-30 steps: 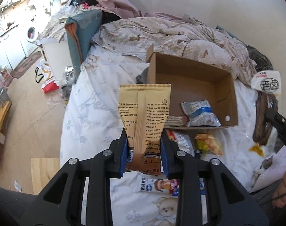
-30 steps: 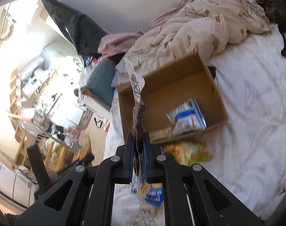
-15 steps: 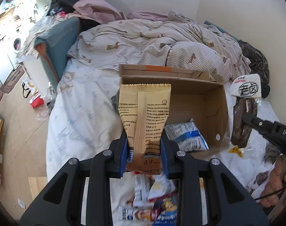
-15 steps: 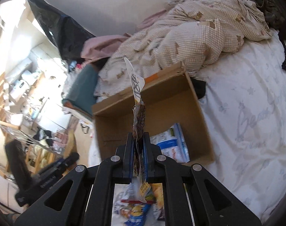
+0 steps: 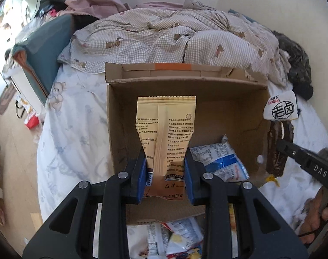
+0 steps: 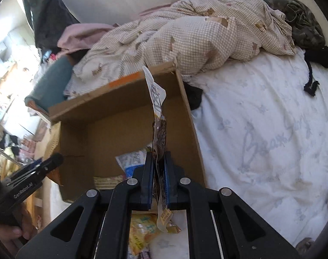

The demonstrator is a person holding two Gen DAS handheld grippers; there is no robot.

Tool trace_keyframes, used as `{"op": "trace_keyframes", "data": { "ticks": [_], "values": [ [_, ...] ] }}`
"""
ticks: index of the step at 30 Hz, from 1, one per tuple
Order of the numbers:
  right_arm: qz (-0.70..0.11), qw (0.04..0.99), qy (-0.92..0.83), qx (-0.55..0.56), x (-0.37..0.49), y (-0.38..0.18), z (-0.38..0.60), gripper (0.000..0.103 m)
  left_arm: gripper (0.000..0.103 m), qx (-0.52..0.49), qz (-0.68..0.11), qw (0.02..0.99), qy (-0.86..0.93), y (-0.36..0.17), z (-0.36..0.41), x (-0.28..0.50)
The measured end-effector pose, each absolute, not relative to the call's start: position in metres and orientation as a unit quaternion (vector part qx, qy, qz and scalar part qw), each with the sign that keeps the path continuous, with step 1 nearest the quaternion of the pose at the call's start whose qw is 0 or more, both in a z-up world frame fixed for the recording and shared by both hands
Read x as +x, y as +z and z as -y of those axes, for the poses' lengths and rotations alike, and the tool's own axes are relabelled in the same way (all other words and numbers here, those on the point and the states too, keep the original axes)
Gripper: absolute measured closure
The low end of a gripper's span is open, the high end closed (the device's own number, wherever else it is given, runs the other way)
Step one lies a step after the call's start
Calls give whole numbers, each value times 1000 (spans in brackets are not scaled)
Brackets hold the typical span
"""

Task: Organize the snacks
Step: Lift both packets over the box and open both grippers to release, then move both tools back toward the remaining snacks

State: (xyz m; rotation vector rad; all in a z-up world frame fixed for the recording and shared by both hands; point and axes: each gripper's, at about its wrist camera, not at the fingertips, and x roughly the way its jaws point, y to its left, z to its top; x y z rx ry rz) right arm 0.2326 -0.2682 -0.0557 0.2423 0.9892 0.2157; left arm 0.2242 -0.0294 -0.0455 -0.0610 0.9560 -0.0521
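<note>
My left gripper [image 5: 165,161] is shut on a tan snack packet [image 5: 166,127], held upright over the open cardboard box [image 5: 185,82] on the bed. A blue-and-white snack bag [image 5: 217,161] lies inside the box. My right gripper [image 6: 159,166] is shut on a thin clear packet of dark snack with a white top [image 6: 159,133], seen edge-on above the box [image 6: 120,112]. The same packet [image 5: 279,133] hangs at the box's right side in the left wrist view. The other gripper [image 6: 32,185] shows at the left in the right wrist view.
Loose snack packets [image 5: 176,237] lie on the white sheet in front of the box, and a yellow one [image 6: 142,228] under my right gripper. A checked quilt [image 5: 174,36] is heaped behind the box. The bed's left edge drops to the floor [image 5: 15,151].
Both grippers have moved in toward the box, which now looms larger and straight ahead. Each keeps its packet; the loose snacks have slid under the frames' lower edge.
</note>
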Motion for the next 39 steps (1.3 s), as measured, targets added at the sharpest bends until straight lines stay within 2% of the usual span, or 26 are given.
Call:
{"op": "trace_keyframes", "data": {
  "ticks": [10,13,14,15,16,17,18,19,20,22,39],
  "values": [
    [-488,862,79,115,241,-65,263,94,74,-28,-469,882,-18,-55,28,226],
    [-498,852,86,137,244,-68,264,90,70,-22,-479,877,-20,-59,29,226],
    [-500,849,90,149,244,-68,265,90,63,-22,-482,876,-20,-59,29,226],
    [-500,847,93,153,244,-68,265,89,49,-19,-482,876,-16,-59,30,225],
    [-500,847,95,155,243,-68,265,88,41,-17,-479,878,-12,-57,30,223],
    [-500,847,95,154,243,-68,265,85,26,-17,-473,881,-11,-55,30,221],
    [-501,847,96,151,243,-68,264,82,18,-17,-466,884,-10,-53,30,219],
    [-501,847,97,151,242,-68,263,72,17,-19,-459,888,-11,-50,30,218],
    [-500,847,98,154,241,-67,263,53,17,-20,-457,889,-13,-48,30,217],
    [-488,852,99,159,239,-64,264,29,17,-21,-457,889,-15,-46,29,217],
    [-472,859,123,152,233,-49,251,29,17,-61,-431,900,21,-32,-3,202]
  ]
}}
